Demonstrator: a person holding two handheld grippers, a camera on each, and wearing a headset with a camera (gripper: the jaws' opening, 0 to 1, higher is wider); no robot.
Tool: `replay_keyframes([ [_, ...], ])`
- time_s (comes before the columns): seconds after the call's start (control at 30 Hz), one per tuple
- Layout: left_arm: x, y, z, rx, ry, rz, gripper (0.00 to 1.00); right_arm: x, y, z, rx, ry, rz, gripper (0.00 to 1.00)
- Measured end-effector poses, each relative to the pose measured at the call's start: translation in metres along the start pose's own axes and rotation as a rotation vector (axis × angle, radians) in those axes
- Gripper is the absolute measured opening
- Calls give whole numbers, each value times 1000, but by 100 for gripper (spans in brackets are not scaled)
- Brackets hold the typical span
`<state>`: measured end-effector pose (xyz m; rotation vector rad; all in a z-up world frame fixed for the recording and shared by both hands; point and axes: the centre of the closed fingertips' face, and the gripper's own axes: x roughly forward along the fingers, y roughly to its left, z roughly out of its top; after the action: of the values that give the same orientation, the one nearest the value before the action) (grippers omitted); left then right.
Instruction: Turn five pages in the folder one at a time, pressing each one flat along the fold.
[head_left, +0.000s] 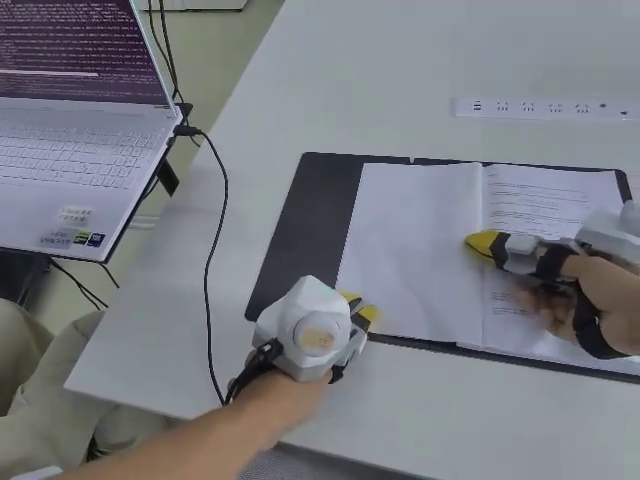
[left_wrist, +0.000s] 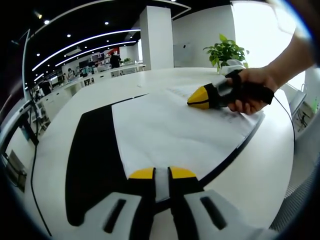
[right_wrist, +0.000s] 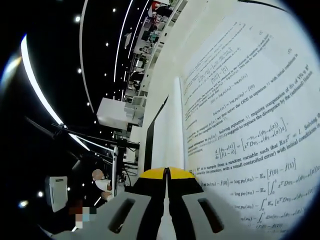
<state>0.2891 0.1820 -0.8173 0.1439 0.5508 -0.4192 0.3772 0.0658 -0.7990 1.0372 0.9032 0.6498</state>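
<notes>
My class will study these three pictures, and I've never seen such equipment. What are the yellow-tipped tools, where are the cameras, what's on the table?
A person holds a two-jaw gripper in each hand. One picture looks down from a headset; each round one comes from a camera on a gripper. On the table lies an open black folder. The left gripper, jaws nearly together, sits at the near edge of a blank turned page. The right gripper, jaws shut, presses at the fold beside the printed page. A laptop and power strip sit nearby.
</notes>
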Motion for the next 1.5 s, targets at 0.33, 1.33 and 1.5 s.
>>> replay_keyframes([
  [0.33, 1, 0, -1, 2, -4, 0, 8, -9, -4, -15, 5, 20, 3, 0],
  [1.33, 2, 0, -2, 9, -3, 6, 8, -44, 3, -85, 31, 159, 52, 0],
  [1.5, 2, 0, -2, 9, -3, 7, 8, -49, 2, -91, 34, 172, 58, 0],
])
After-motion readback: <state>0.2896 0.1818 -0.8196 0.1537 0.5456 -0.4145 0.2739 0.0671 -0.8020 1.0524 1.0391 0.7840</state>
